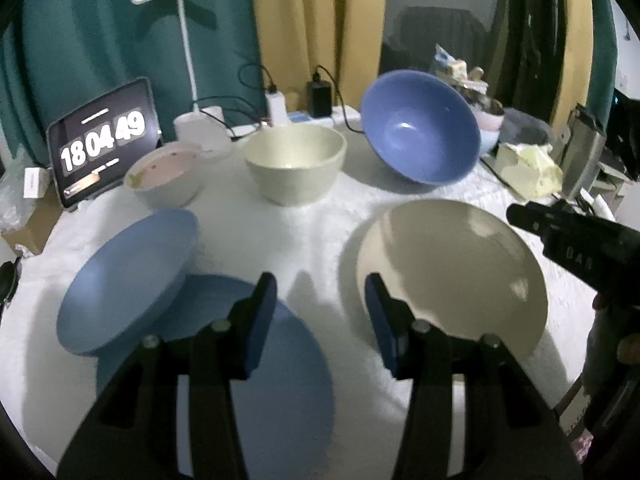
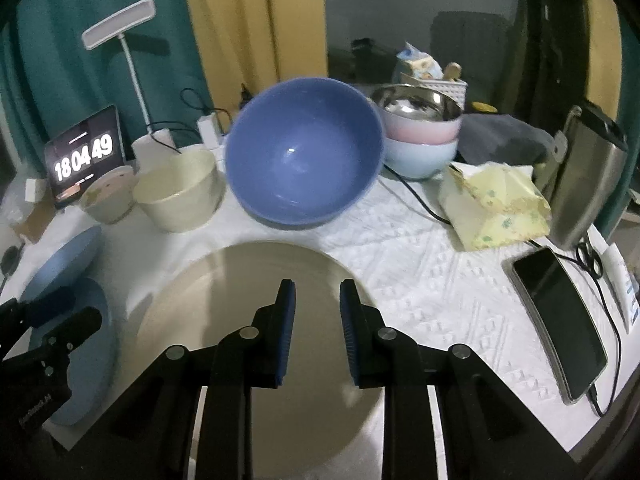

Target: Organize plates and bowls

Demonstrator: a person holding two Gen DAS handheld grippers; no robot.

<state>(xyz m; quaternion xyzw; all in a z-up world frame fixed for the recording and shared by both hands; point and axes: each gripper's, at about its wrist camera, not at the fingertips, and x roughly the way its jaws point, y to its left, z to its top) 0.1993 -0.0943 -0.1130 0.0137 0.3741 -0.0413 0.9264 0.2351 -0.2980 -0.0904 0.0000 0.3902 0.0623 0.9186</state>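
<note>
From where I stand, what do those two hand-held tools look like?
Both are black. The left gripper and the right gripper each have two hinged fingers with silver pivot pins and blue ribbed pads. White lettering marks their bodies.

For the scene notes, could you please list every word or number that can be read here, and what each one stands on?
"18 04 49": white digits on the tablet screen, propped at the back left of the table.
"0A8", or close to it: pale marks on the black body of the right tongs, seen sideways, so uncertain.
Pale lettering on the body of the left tongs: too blurred to read.
Small print on the white box beside the tablet: too small to read.
</note>
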